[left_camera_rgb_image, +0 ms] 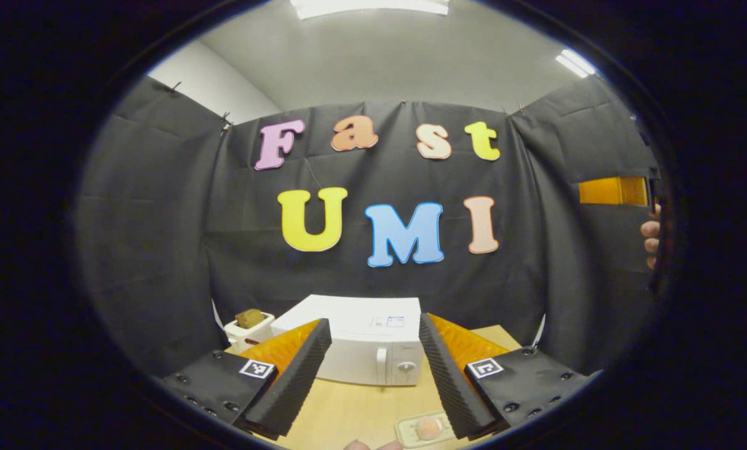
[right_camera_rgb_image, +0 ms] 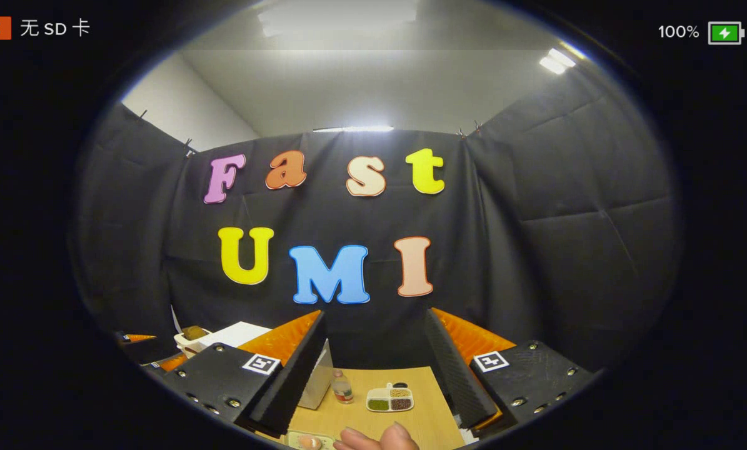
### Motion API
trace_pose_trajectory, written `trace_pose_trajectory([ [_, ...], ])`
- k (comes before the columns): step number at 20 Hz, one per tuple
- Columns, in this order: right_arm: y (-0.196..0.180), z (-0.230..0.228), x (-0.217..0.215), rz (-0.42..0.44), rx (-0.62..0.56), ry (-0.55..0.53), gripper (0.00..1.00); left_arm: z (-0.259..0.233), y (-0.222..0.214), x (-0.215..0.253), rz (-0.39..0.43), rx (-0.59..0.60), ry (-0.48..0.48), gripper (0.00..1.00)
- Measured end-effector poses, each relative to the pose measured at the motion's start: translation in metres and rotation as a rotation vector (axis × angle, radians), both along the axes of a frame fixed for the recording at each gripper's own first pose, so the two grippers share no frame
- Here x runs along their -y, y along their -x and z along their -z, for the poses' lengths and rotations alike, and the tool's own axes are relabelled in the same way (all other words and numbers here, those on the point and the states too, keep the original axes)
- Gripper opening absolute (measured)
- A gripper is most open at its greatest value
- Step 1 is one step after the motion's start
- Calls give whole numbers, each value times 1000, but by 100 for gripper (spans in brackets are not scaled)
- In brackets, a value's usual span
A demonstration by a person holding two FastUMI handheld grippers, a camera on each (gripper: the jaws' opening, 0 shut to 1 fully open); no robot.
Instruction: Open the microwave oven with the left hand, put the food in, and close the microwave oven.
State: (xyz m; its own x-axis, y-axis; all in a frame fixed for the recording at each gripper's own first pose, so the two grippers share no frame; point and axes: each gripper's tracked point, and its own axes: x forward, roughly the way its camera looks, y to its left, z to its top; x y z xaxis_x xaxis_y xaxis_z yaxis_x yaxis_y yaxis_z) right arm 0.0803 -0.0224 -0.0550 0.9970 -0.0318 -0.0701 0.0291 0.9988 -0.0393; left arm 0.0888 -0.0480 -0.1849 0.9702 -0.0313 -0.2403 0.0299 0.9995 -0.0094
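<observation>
Your microwave oven (left_camera_rgb_image: 364, 347) carries a top label (left_camera_rgb_image: 387, 322) ahead between the tongs; its print is unreadable.

Left tool (left_camera_rgb_image: 373, 369) held level, jaws wide apart, right tool (right_camera_rgb_image: 373, 369) likewise — 2 tools gripping nothing

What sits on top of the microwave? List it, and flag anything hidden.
The microwave's flat white top carries one small sticker, nothing else. The left gripper's fingers cover both front corners, so anything there is hidden.

black cloth walls (left_camera_rgb_image: 160, 206), wooden table (left_camera_rgb_image: 354, 412), ceiling lights (left_camera_rgb_image: 370, 6).
</observation>
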Motion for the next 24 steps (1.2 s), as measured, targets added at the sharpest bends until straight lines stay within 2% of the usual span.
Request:
trace_pose_trajectory([
  [5,-13,4,-17,104,-21,51,97,75,-41,-6,95,-64,31,96],
  [9,-19,6,-25,178,-41,108,96,136,-66,-8,139,-126,46,93],
  [10,-22,8,-25,194,-47,122,96,149,-73,-8,150,-137,49,96],
  [13,-29,15,-34,215,-74,169,96,193,-92,-4,174,-174,54,96],
  [14,-32,18,-35,221,-82,185,96,206,-99,-4,181,-184,55,93],
  [15,-35,21,-36,227,-89,200,96,221,-104,-2,187,-194,56,96],
  [16,-39,25,-38,232,-99,211,96,234,-111,0,194,-204,60,94],
  [18,-44,35,-39,242,-130,224,96,259,-124,8,212,-225,72,99],
  [20,-49,41,-38,252,-152,235,96,283,-136,13,218,-248,91,94],
  [22,-54,45,-36,265,-167,252,94,308,-148,16,220,-288,104,95],
  [23,-56,46,-35,272,-171,259,97,319,-152,16,217,-309,102,97],
  [24,-58,48,-33,280,-175,266,97,330,-158,16,215,-322,101,94],
])
